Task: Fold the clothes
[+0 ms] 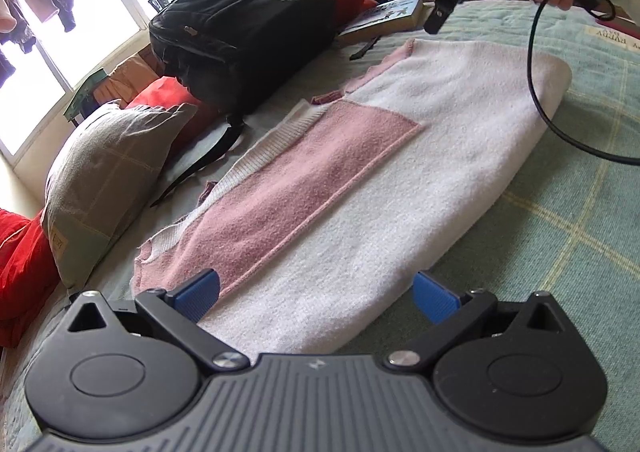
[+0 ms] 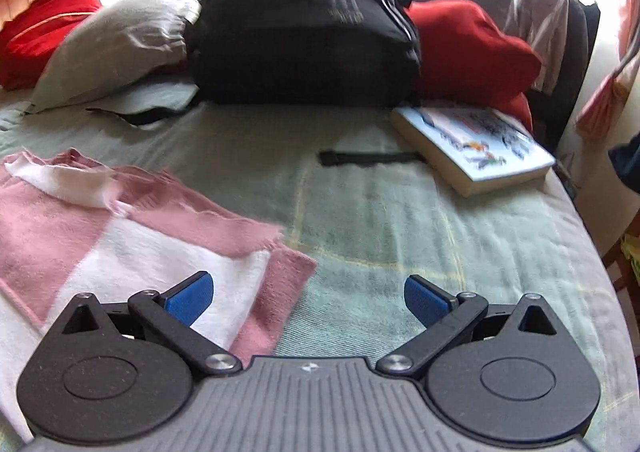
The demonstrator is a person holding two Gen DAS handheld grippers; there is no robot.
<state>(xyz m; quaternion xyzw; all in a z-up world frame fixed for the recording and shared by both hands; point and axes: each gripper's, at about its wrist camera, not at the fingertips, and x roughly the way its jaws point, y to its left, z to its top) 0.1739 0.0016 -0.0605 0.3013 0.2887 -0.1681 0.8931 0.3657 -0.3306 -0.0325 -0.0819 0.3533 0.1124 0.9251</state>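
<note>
Two grippers hang over the bed with nothing between their blue pads. The left gripper (image 1: 316,298) is spread wide above the near end of the pink and white sweater (image 1: 360,180), its fingers clear of the knit. The right gripper (image 2: 308,300) is released just as wide, one pad over the sweater's corner (image 2: 132,252), the other over the green checked bedspread (image 2: 400,220). That sweater lies folded flat on the bedspread, running from 6 toward 1 o'clock in the left wrist view. Farther off, at 1 o'clock in the right wrist view, a book (image 2: 476,144) rests near the bed's edge. At 12 o'clock a black backpack (image 2: 304,20), zipped up so its contents are hidden, leans among a grey pillow (image 2: 120,40) and red cushions (image 2: 472,48).
</note>
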